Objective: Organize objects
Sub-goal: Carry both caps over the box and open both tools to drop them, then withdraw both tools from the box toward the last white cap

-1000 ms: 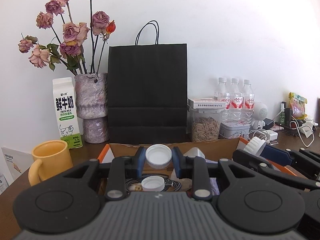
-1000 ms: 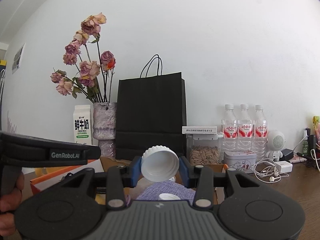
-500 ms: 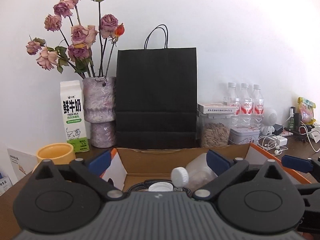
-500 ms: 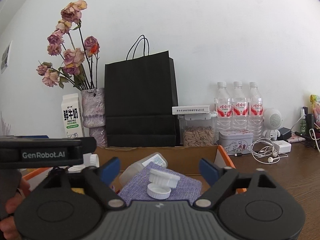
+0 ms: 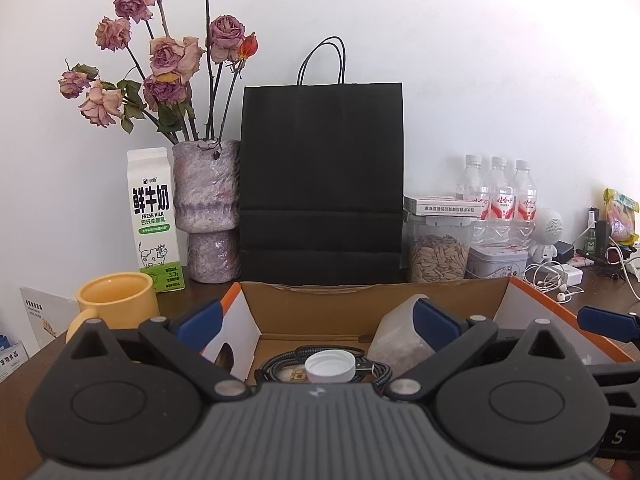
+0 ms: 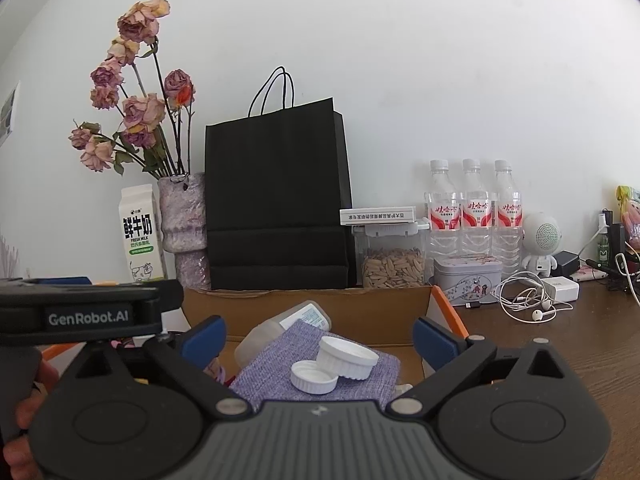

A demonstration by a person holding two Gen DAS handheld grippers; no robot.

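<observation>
An open cardboard box (image 5: 320,308) stands right in front of both grippers. My left gripper (image 5: 318,320) is open above it, nothing between its blue pads. Below it a small white cap (image 5: 330,366) lies on a coiled braided cable (image 5: 276,362), beside a clear plastic bottle (image 5: 394,336). My right gripper (image 6: 319,336) has its jaws opening wide, and they hold nothing. Under it a large ribbed white cap (image 6: 347,357) leans on a smaller white cap (image 6: 314,377) on a purple cloth (image 6: 280,364) in the box (image 6: 360,308).
Behind the box stand a black paper bag (image 5: 322,184), a vase of dried roses (image 5: 206,208), a milk carton (image 5: 154,220) and a yellow mug (image 5: 116,300). To the right are a seed jar (image 6: 394,256), water bottles (image 6: 474,208), a tin (image 6: 468,278) and earphones (image 6: 524,300).
Both grippers went from shut on a white cap to wide open. The caps dropped and now lie in the box, one on the cable, the other on the purple cloth.
</observation>
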